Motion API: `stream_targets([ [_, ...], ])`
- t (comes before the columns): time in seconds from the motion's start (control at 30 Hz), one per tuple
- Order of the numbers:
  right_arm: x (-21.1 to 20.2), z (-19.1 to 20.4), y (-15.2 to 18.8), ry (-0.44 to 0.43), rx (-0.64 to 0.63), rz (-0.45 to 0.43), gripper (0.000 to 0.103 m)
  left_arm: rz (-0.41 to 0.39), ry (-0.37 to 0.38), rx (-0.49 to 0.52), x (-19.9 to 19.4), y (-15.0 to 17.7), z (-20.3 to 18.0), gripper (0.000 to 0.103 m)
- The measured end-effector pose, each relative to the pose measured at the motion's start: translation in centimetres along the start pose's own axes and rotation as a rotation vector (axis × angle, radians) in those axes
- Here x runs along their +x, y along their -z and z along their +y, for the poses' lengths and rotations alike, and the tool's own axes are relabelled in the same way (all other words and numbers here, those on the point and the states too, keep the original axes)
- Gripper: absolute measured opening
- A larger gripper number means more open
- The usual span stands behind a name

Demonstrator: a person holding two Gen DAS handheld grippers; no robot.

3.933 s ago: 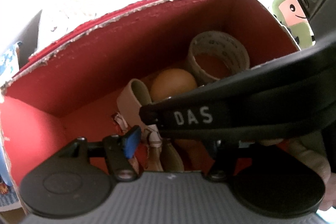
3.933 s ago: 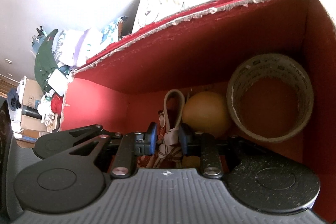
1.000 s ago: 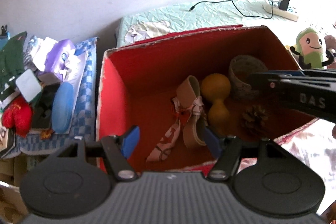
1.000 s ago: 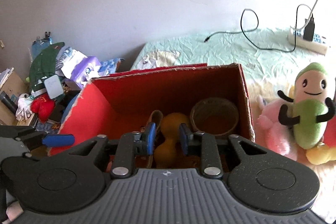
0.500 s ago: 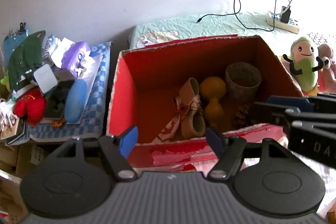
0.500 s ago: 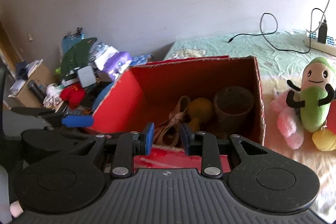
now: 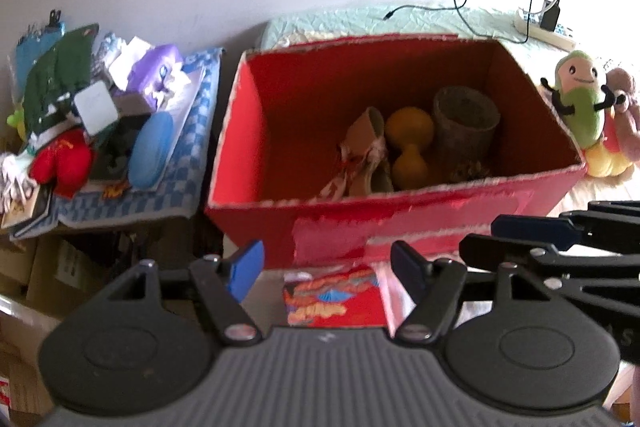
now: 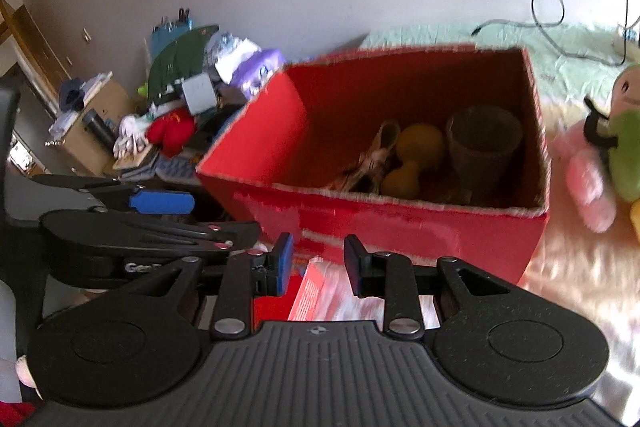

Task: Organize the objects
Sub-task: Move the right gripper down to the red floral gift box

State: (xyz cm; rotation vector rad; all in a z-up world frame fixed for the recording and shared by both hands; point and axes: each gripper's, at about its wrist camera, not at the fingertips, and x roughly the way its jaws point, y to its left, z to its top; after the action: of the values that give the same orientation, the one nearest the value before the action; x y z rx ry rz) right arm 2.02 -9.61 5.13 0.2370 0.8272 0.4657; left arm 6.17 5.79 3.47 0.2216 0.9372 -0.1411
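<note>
both grippers empty in front of a filled red box

the red cardboard box [image 7: 432, 223] stands open-topped on a bed with a pale green sheet [image 7: 432, 17], and both grippers sit just outside its near wall. the left gripper [image 7: 327, 269] has its blue-padded jaws spread wide with nothing between them; below the gap lies a red printed packet [image 7: 334, 301] on the bed. the right gripper [image 8: 318, 263] has its jaws set at a narrower gap, apart and also holding nothing; the same packet shows blurred under it. each gripper appears in the other's view: the right one comes in from the right edge of the left camera, the left one from the left edge of the right camera.

inside the box, along the far wall, four things sit close together. a tan sandal [image 7: 366, 151] with patterned straps leans at the left. just beside it is a yellow-orange gourd [image 7: 408, 151], its large bulb toward the back and small bulb toward the front. to the right of the gourd a roll of tape [image 7: 466, 125] stands up like a cup. a pine cone [image 7: 470, 171] lies in front of the roll, partly hidden by the near wall.

right of the box, on the bed, a green plush toy [image 7: 580, 99] with a smiling face and black arms leans among other soft toys, one of them pink [image 8: 588, 183]. a power strip [image 7: 544, 25] with black cables rests at the far end of the sheet. left of the box a heap of clutter [image 7: 92, 123] lies on a blue checked cloth [image 7: 192, 163].
</note>
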Motion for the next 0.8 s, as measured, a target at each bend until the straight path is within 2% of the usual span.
stream_targets([
  [0.2,1.7,-0.3,1.0,-0.009,0.042,0.076,0.032,0.087,0.002,-0.02,2.0,2.5,1.6,0.073],
  [0.43,3.7,-0.2,1.9,-0.062,0.111,0.165,0.04,0.177,0.065,-0.058,3.7,4.7,3.1,0.075],
  [0.53,4.5,-0.2,2.3,-0.082,0.141,0.204,0.043,0.206,0.126,-0.072,4.2,5.3,3.4,0.078],
  [0.63,5.3,-0.3,2.6,-0.089,0.174,0.241,0.046,0.219,0.164,-0.069,4.5,5.6,3.2,0.083],
  [0.8,6.0,-0.8,3.0,-0.107,0.232,0.28,0.046,0.245,0.199,-0.042,5.1,5.8,2.5,0.083],
])
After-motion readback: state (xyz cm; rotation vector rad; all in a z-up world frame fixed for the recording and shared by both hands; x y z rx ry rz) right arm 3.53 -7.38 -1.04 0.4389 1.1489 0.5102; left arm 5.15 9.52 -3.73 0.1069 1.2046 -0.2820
